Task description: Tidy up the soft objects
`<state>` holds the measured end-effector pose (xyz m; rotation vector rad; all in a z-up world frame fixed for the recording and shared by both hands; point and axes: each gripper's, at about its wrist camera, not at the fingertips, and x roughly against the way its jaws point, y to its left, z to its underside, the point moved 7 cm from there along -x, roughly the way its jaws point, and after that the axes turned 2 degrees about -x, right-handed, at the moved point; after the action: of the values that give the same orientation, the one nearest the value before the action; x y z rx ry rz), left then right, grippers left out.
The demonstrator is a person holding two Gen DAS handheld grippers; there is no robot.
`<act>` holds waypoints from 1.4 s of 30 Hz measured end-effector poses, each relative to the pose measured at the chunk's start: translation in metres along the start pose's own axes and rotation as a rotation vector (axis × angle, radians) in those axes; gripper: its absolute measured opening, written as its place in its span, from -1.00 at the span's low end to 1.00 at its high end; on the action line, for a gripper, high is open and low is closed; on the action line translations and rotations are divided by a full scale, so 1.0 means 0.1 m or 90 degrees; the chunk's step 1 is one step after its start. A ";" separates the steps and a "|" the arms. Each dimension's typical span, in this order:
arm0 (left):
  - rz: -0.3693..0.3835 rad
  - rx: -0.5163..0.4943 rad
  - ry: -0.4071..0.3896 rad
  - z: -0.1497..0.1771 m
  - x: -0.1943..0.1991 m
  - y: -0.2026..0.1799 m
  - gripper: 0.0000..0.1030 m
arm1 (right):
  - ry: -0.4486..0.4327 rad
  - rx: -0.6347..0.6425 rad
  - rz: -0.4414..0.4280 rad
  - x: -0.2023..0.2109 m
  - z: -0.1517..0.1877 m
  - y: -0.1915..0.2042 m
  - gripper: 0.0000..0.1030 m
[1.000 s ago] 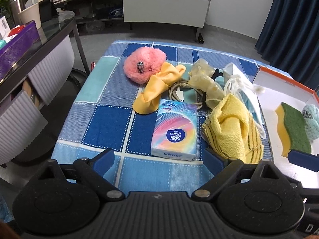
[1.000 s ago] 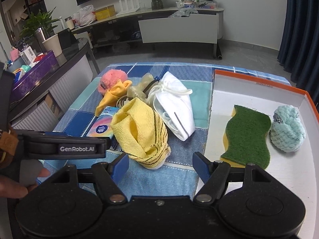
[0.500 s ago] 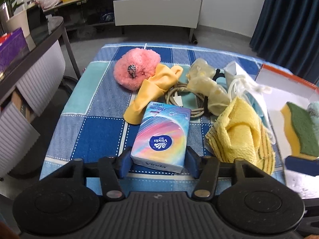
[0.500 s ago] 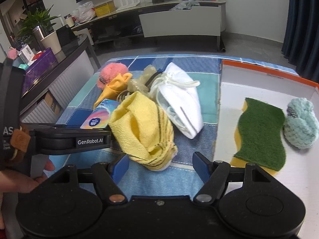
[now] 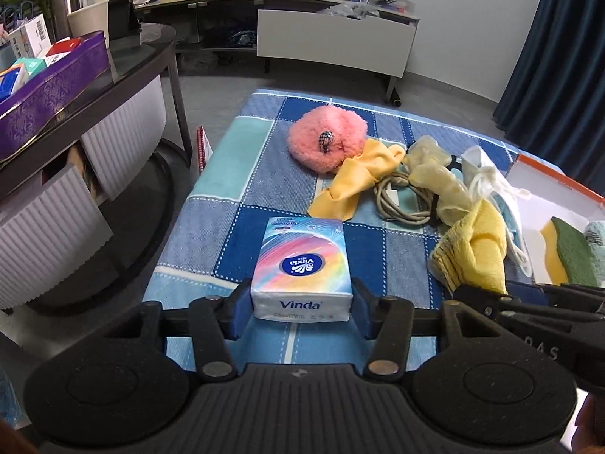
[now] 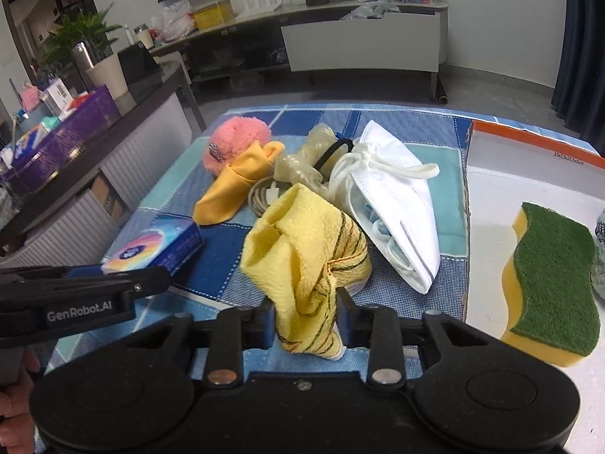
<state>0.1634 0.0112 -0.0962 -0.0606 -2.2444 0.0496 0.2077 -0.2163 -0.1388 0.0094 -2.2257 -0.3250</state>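
Note:
My left gripper (image 5: 300,308) is shut on the near end of a rainbow Vinda tissue pack (image 5: 300,265), which lies on the blue checked tablecloth (image 5: 242,174). My right gripper (image 6: 305,325) is shut on a crumpled yellow striped cloth (image 6: 302,249), also seen in the left wrist view (image 5: 476,253). Behind lie a pink fluffy puff (image 5: 327,140), an orange-yellow cloth (image 5: 351,181), pale rubber gloves (image 5: 435,178), a coiled cable (image 5: 401,200) and a white face mask (image 6: 393,204). The tissue pack also shows in the right wrist view (image 6: 155,249).
A white box with an orange rim (image 6: 529,140) stands at the right, holding a green-and-yellow sponge (image 6: 552,280) and a pale teal knitted item (image 6: 599,253). A dark side table with a purple tray (image 5: 56,90) stands left of the table. The floor lies beyond.
Both grippers moved forward and closed: the left onto the tissue pack, the right onto the yellow striped cloth. A second ago both were open and short of these things.

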 end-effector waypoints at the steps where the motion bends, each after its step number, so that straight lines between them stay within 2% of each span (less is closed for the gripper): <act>1: 0.003 0.002 -0.001 0.01 0.02 0.00 0.03 | -0.005 -0.001 -0.004 0.05 0.01 0.00 -0.53; 4: 0.009 0.006 -0.005 0.04 0.07 -0.03 0.03 | -0.019 0.007 -0.013 0.22 0.01 0.02 -0.64; 15: 0.025 0.005 -0.026 0.17 0.36 -0.15 0.03 | -0.064 -0.015 -0.015 0.80 0.12 -0.11 -0.78; 23: 0.033 -0.005 -0.032 0.25 0.49 -0.23 0.03 | -0.061 -0.010 -0.010 0.90 0.27 -0.12 -0.80; 32: 0.053 -0.004 -0.057 0.21 0.69 -0.44 0.03 | -0.112 -0.008 0.008 1.26 0.16 -0.19 -0.82; 42: 0.081 -0.030 -0.074 0.20 0.82 -0.77 0.03 | -0.146 -0.021 0.035 1.58 0.18 -0.38 -0.82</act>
<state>0.0940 -0.0614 -0.0404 -0.2323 -2.3549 0.0698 0.0905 -0.2680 -0.0368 -0.1120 -2.4426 -0.3469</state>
